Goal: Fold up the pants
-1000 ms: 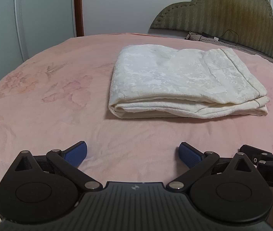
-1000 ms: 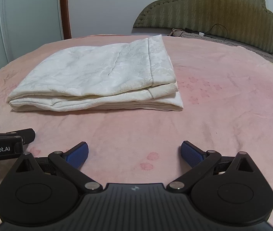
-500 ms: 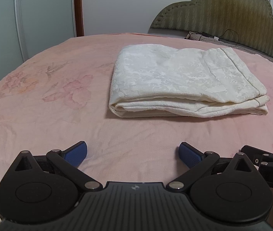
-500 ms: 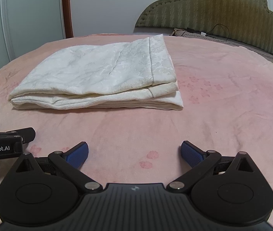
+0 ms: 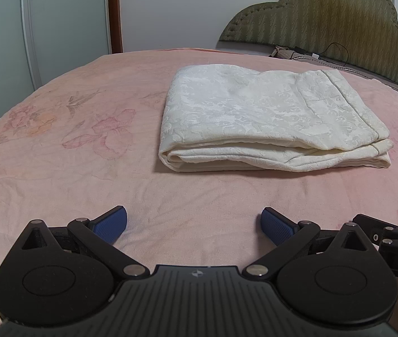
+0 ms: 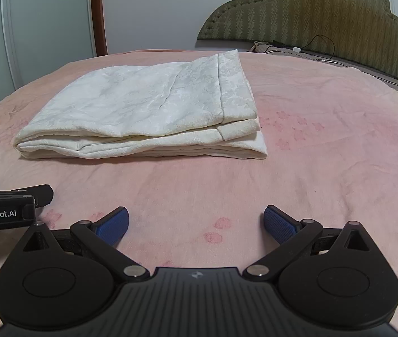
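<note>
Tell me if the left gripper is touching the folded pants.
Apart. The left wrist view shows bare pink bedspread between the open left gripper and the pants.

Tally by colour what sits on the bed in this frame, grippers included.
White: 1, the folded pants
Black with blue pads: 2, the left gripper and the right gripper, both open and empty
Pink: 1, the bed cover itself
Total: 4
</note>
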